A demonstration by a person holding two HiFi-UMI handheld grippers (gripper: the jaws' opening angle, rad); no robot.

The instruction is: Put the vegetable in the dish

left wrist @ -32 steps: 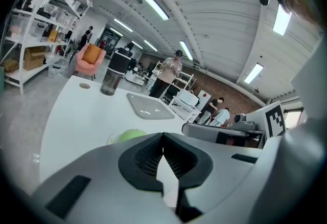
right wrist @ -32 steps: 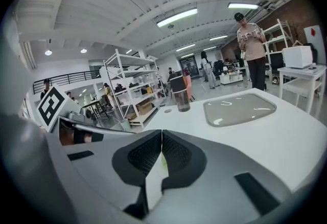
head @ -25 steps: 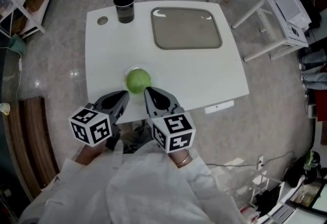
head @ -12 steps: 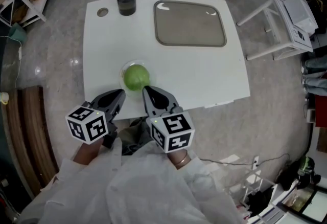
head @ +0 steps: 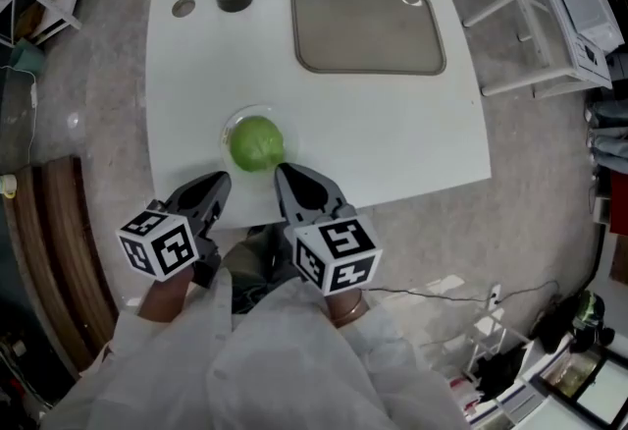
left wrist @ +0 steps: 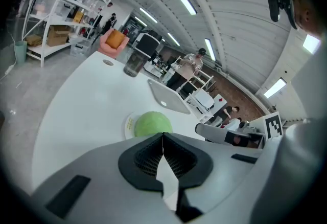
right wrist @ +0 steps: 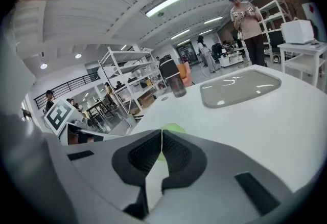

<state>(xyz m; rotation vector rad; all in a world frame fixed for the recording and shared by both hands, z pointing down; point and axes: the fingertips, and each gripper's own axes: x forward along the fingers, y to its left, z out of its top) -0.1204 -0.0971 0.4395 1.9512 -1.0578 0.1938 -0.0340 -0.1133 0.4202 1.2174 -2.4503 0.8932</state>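
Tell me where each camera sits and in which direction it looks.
Head view: on the person's head, looking steeply down at the white table; shows the sleeves, left claw and right claw.
Left gripper view: on the left claw, looking along its shut jaws over the cabbage toward the bottle.
Right gripper view: on the right claw, looking along its shut jaws toward the grey dish.
Shared: all views show the cabbage; each gripper view catches the other claw's marker cube.

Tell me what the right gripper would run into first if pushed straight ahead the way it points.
Most likely the round green leafy vegetable: it lies just beyond the right gripper, whose jaws are shut, and sits dead ahead in the right gripper view.
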